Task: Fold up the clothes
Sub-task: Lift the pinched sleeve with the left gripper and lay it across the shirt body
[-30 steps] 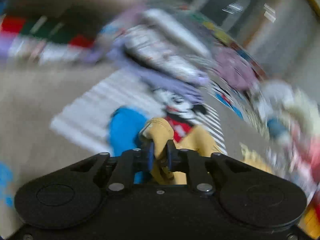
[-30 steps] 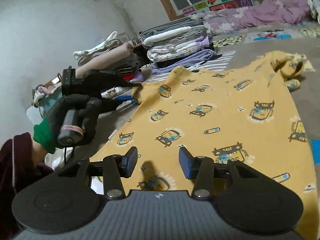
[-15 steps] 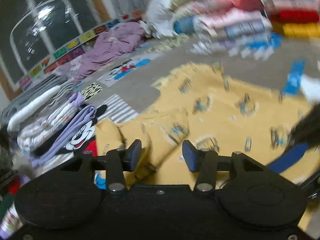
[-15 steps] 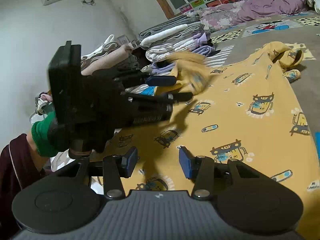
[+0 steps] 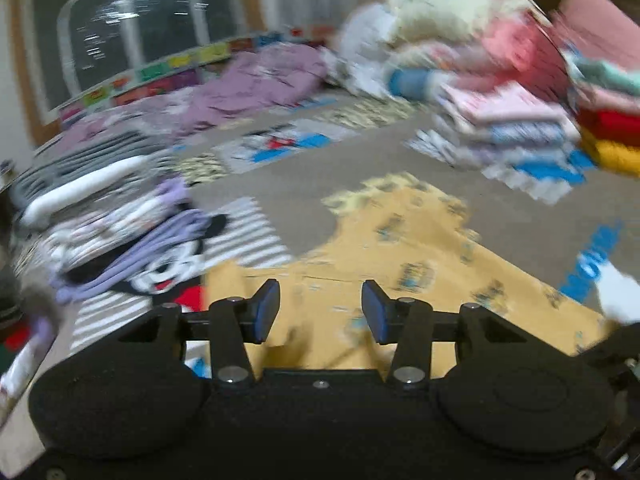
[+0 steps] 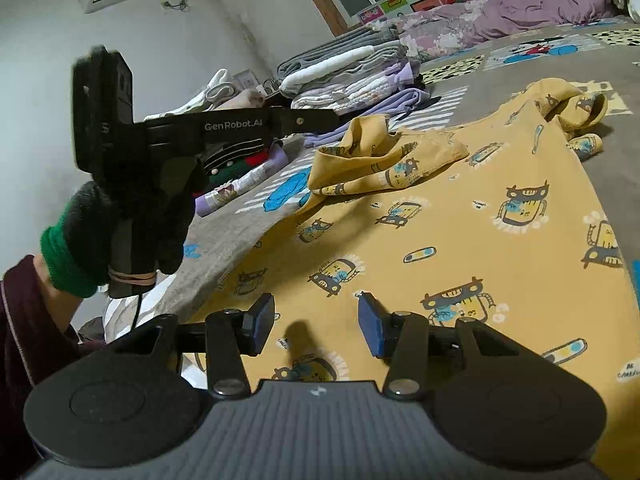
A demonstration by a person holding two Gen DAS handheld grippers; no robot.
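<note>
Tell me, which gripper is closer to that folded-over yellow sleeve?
Left. The left gripper hangs open just beside the folded sleeve. The right gripper, also open, sits back over the shirt's near part, well short of it.

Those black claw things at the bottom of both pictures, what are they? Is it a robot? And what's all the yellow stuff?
No robot: a person holds a claw tool in each hand, with a camera on each looking along its two fingers. One picture comes from the left claw, the other from the right claw. In the right one you can see the gloved hand holding the left tool. The yellow stuff is a shirt printed with little robots, spread on a bed to be folded, one sleeve flipped onto it. Both claws are open and hold nothing. Stacks of folded clothes sit behind.
</note>
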